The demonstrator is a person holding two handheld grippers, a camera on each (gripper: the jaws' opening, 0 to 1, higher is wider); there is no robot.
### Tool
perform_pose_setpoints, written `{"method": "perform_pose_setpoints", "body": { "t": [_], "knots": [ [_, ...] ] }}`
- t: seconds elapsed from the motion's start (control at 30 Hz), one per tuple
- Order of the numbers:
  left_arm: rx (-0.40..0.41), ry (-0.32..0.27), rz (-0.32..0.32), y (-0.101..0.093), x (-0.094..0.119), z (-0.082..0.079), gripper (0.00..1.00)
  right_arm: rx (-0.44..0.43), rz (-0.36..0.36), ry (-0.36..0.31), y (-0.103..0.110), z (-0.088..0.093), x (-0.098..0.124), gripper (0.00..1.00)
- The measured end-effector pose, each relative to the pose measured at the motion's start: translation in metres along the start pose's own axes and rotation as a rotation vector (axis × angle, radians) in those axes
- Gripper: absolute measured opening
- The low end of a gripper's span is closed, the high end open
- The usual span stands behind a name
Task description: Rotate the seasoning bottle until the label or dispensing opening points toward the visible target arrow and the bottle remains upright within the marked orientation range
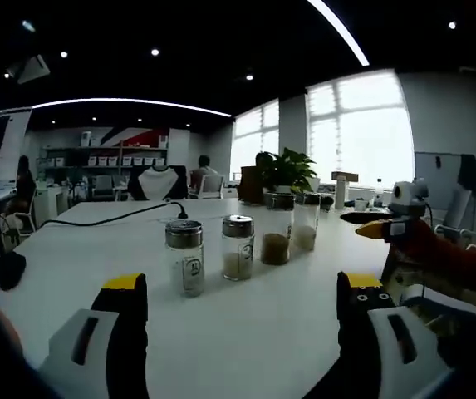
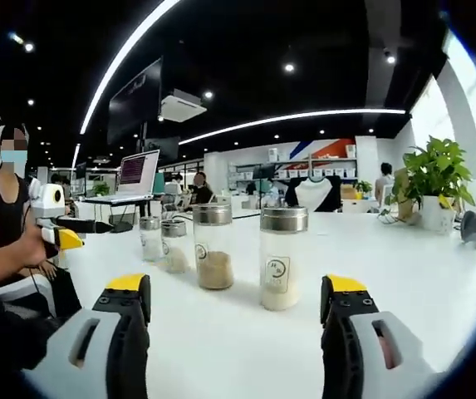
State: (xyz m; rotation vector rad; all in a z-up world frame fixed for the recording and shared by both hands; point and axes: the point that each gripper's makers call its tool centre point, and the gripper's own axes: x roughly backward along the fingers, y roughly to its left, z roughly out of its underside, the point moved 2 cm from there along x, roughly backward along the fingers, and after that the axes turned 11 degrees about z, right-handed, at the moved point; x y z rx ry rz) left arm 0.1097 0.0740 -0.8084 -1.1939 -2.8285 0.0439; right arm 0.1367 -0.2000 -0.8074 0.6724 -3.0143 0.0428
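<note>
We hold the left tool (image 1: pixel 242 303) and right tool (image 2: pixel 233 303) wide open and empty short of the row of seasoning bottles (image 2: pixel 282 258) upright on the desk (image 2: pixel 420 274), so rotating remains undone.

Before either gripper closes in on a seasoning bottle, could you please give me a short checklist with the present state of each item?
1. Four seasoning bottles upright in a row on the white table: ok.
2. Left gripper open, nothing between its jaws: ok.
3. Right gripper open, nothing between its jaws: ok.
4. Label faces the camera on the nearest bottle in the right gripper view: ok.
5. Target arrow and orientation marks on the table: cannot tell.
6. Cable lies behind the bottles, apart from them: ok.
</note>
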Motion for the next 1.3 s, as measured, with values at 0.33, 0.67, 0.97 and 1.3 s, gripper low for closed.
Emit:
{"method": "perform_pose_setpoints", "body": {
  "t": [0.33, 0.67, 0.97, 1.3],
  "knots": [
    [-0.056, 0.001, -0.050, -0.031, 0.021, 0.001, 1.00, 0.033, 0.027, -0.031, 0.020, -0.001, 0.052, 0.99],
    [-0.047, 0.031, -0.033, -0.043, 0.026, 0.002, 1.00, -0.006, 0.008, -0.017, 0.035, 0.004, 0.069, 0.99],
    [-0.024, -0.001, -0.034, -0.044, 0.029, -0.008, 1.00, -0.008, 0.019, -0.022, 0.038, -0.001, 0.070, 0.99],
    [-0.013, -0.001, -0.043, -0.039, 0.028, -0.001, 1.00, -0.018, 0.047, -0.033, 0.030, -0.005, 0.067, 0.99]
  ]
}}
